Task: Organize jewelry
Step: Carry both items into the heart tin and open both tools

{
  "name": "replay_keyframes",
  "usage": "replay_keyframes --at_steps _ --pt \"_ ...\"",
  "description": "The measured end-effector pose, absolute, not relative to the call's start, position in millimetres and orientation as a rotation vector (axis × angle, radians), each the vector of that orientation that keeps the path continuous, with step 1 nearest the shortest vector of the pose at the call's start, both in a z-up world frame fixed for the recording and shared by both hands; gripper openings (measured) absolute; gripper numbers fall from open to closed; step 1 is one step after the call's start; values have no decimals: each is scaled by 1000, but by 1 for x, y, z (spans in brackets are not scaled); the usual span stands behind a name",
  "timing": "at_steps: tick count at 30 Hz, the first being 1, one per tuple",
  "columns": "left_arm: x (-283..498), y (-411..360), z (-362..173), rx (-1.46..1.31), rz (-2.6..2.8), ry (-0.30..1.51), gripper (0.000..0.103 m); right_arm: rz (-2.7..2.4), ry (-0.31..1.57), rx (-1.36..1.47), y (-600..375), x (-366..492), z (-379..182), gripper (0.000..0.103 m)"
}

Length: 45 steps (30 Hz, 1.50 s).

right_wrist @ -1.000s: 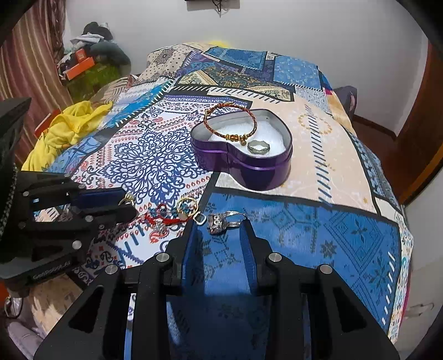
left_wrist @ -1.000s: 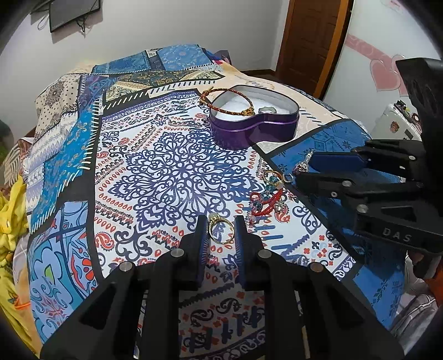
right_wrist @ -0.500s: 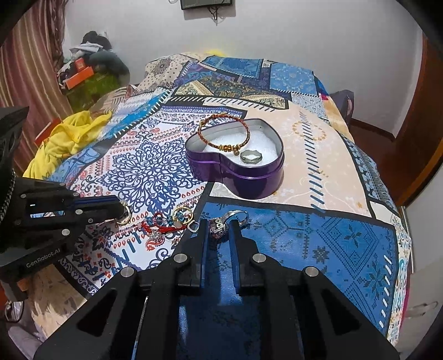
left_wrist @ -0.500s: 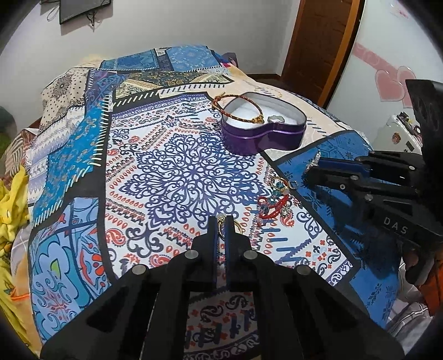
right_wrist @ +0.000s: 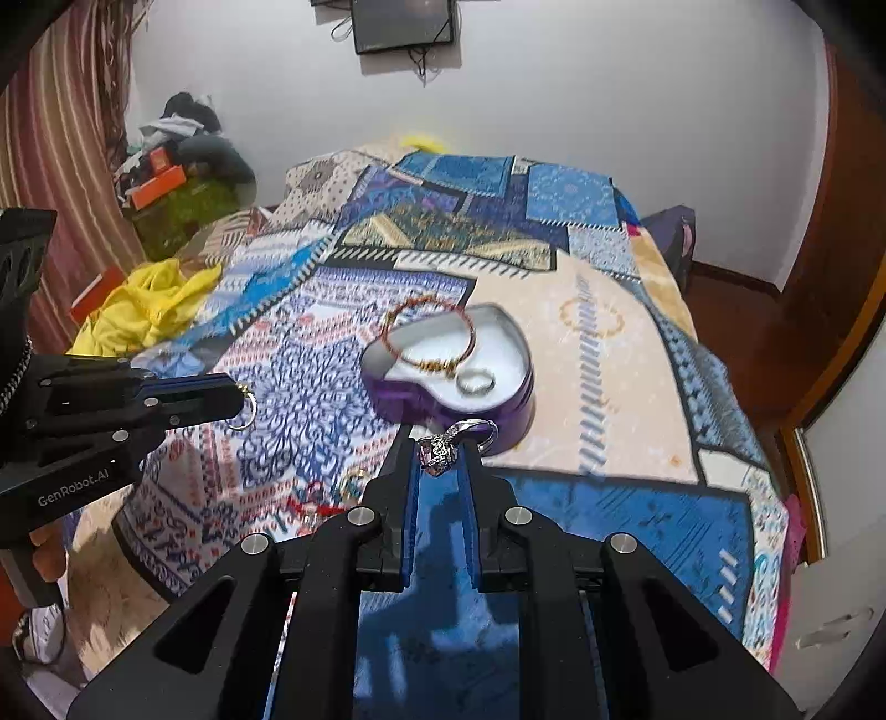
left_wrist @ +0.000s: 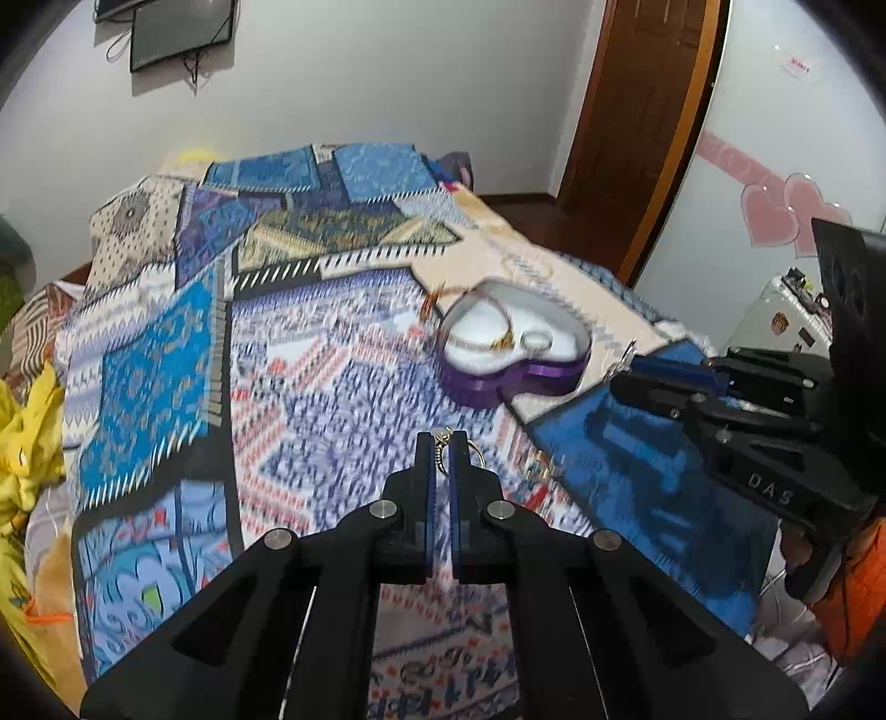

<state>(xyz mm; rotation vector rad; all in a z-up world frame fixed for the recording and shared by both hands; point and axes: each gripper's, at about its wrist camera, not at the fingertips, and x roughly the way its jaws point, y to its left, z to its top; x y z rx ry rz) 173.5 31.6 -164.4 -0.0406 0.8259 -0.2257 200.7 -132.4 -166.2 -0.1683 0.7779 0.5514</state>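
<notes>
A purple heart-shaped tin (left_wrist: pixel 515 376) (right_wrist: pixel 443 407) lies open on the patterned bedspread, with a beaded bracelet (right_wrist: pixel 429 332) draped over its rim and a silver ring (right_wrist: pixel 477 382) inside. My left gripper (left_wrist: pixel 442 443) (right_wrist: pixel 235 396) is shut on a gold ring (left_wrist: pixel 470 451) (right_wrist: pixel 246 410), held above the bed. My right gripper (right_wrist: pixel 437 446) (left_wrist: pixel 623 368) is shut on a silver ring with a stone (right_wrist: pixel 443 448), held just in front of the tin. A red bracelet (right_wrist: pixel 313 501) and another gold ring (right_wrist: pixel 354 479) lie on the bedspread.
The bedspread (right_wrist: pixel 609 343) covers a bed that ends at the right and front. Yellow cloth (right_wrist: pixel 144 304) lies at its left edge. A wooden door (left_wrist: pixel 637 127) stands at the far right, and a wall screen (right_wrist: pixel 401 22) hangs behind.
Both grippers closed on their rings and lifted them off the bedspread. Both have risen and moved toward the tin.
</notes>
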Motion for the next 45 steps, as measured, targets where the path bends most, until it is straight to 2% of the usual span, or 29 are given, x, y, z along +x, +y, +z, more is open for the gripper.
replay_keyframes --at_steps 12,27,40,45 --pt "215 15 -146 -41 -258 764 2 535 736 -162 -132 233 -153 13" --pt "256 2 -173 -33 -292 825 2 604 811 -189 -117 272 -168 12" --pt "259 -2 -178 -31 -319 847 2 619 840 -210 -117 275 -170 13" --pt "253 2 -170 -37 -301 838 7 603 825 -204 -121 270 -163 13"
